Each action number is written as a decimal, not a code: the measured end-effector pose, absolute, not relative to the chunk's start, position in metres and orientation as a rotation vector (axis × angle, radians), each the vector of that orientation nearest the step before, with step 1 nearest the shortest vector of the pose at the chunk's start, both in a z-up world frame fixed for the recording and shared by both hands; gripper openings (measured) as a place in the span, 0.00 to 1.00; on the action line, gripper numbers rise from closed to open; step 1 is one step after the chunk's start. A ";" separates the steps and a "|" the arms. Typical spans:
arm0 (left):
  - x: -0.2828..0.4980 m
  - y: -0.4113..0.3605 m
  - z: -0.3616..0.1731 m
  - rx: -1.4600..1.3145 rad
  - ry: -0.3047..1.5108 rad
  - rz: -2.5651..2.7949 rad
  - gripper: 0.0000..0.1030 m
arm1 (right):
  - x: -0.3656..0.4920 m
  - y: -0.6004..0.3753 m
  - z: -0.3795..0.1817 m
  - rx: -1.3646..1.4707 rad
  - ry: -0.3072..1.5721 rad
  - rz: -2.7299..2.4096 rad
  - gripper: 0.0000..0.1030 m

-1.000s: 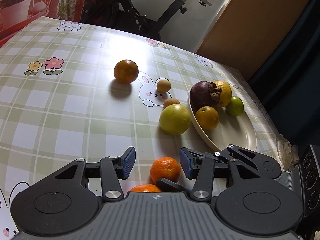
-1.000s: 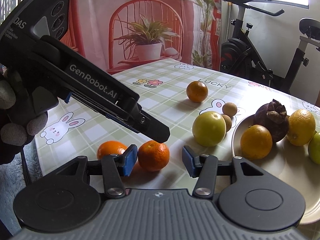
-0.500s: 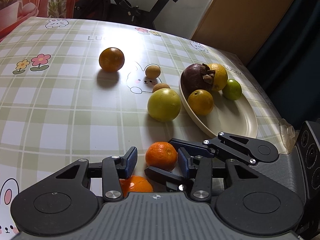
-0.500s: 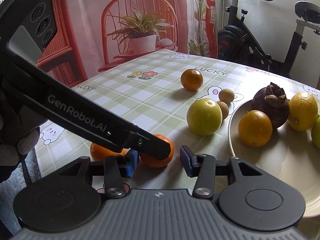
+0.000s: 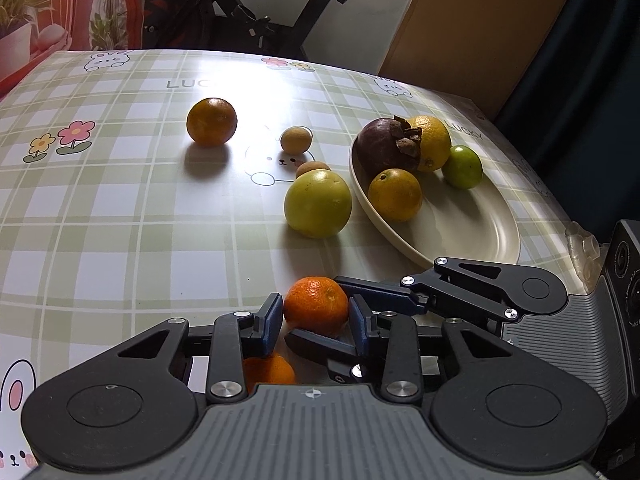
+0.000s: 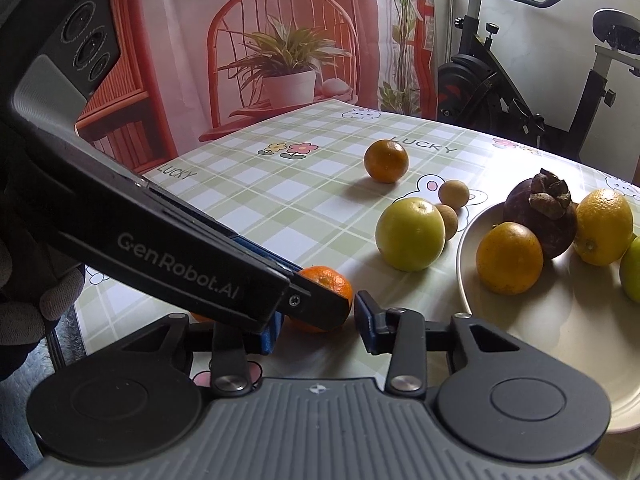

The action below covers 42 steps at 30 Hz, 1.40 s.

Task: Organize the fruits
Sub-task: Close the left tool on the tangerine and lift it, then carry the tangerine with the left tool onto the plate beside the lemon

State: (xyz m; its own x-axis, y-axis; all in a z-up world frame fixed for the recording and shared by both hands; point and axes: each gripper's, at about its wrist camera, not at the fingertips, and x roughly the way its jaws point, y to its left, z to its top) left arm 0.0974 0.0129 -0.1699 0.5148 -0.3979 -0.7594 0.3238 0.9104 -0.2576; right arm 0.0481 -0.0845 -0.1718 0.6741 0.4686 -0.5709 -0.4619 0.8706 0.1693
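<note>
Pinches the small orange [image 5: 316, 302] snug in the left tool [image 5: 315, 318]. Leaves the right tool [image 6: 320, 325] open beside it. Finds the plate [image 5: 472, 216] ahead, off to the right.

tablecloth [image 5: 120, 208]: pale green and white check, printed with rabbits and flowers | plate [image 5: 472, 224]: cream | mandarin [image 5: 316, 306]: bright orange | large round fruit [image 5: 318, 204]: yellow-green | mangosteen [image 5: 384, 152]: dark purple | gripper pads [image 5: 272, 316]: blue
</note>
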 end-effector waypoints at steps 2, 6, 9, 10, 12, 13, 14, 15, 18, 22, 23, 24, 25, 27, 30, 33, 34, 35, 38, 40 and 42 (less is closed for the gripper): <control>0.096 0.012 -0.170 -0.080 0.930 -0.431 0.37 | 0.048 -0.085 -0.172 0.013 0.645 0.523 0.40; 0.095 0.013 -0.169 -0.081 0.928 -0.428 0.37 | 0.049 -0.085 -0.172 0.020 0.650 0.524 0.40; 0.094 0.013 -0.169 -0.078 0.926 -0.425 0.37 | 0.051 -0.087 -0.173 0.032 0.658 0.526 0.40; 0.094 0.013 -0.169 -0.078 0.926 -0.424 0.37 | 0.051 -0.087 -0.173 0.032 0.657 0.526 0.40; 0.095 0.013 -0.169 -0.078 0.926 -0.424 0.37 | 0.051 -0.087 -0.173 0.031 0.657 0.526 0.40; 0.095 0.013 -0.169 -0.078 0.926 -0.424 0.37 | 0.051 -0.087 -0.173 0.032 0.657 0.526 0.40; 0.095 0.013 -0.169 -0.078 0.926 -0.424 0.37 | 0.051 -0.087 -0.173 0.032 0.657 0.526 0.40; 0.095 0.013 -0.169 -0.077 0.926 -0.424 0.37 | 0.051 -0.087 -0.173 0.032 0.657 0.526 0.40; 0.095 0.013 -0.169 -0.075 0.925 -0.423 0.37 | 0.050 -0.087 -0.172 0.032 0.656 0.529 0.39; 0.094 0.013 -0.169 -0.074 0.924 -0.420 0.37 | 0.050 -0.087 -0.172 0.032 0.656 0.528 0.38; 0.094 0.013 -0.169 -0.075 0.924 -0.420 0.37 | 0.050 -0.087 -0.173 0.032 0.656 0.528 0.38; 0.094 0.013 -0.169 -0.076 0.925 -0.420 0.37 | 0.050 -0.087 -0.173 0.033 0.656 0.529 0.38; 0.094 0.013 -0.169 -0.078 0.926 -0.419 0.37 | 0.050 -0.087 -0.172 0.033 0.656 0.528 0.38; 0.094 0.013 -0.169 -0.080 0.927 -0.419 0.37 | 0.049 -0.086 -0.172 0.033 0.652 0.527 0.38; 0.094 0.012 -0.164 -0.078 0.922 -0.424 0.37 | 0.044 -0.089 -0.167 0.028 0.626 0.515 0.38; 0.096 0.004 -0.150 -0.048 0.886 -0.456 0.37 | 0.039 -0.100 -0.155 0.057 0.576 0.485 0.38; 0.098 0.001 -0.144 -0.043 0.871 -0.465 0.37 | 0.039 -0.105 -0.150 0.068 0.557 0.471 0.38; 0.101 -0.004 -0.137 -0.039 0.857 -0.475 0.37 | 0.039 -0.110 -0.146 0.075 0.541 0.457 0.38; 0.109 -0.022 -0.123 0.000 0.828 -0.507 0.37 | 0.040 -0.126 -0.136 0.088 0.503 0.416 0.38; 0.113 -0.035 -0.118 0.029 0.815 -0.525 0.37 | 0.041 -0.137 -0.133 0.092 0.486 0.385 0.38; 0.120 -0.051 -0.116 0.050 0.814 -0.543 0.37 | 0.043 -0.148 -0.134 0.103 0.483 0.359 0.38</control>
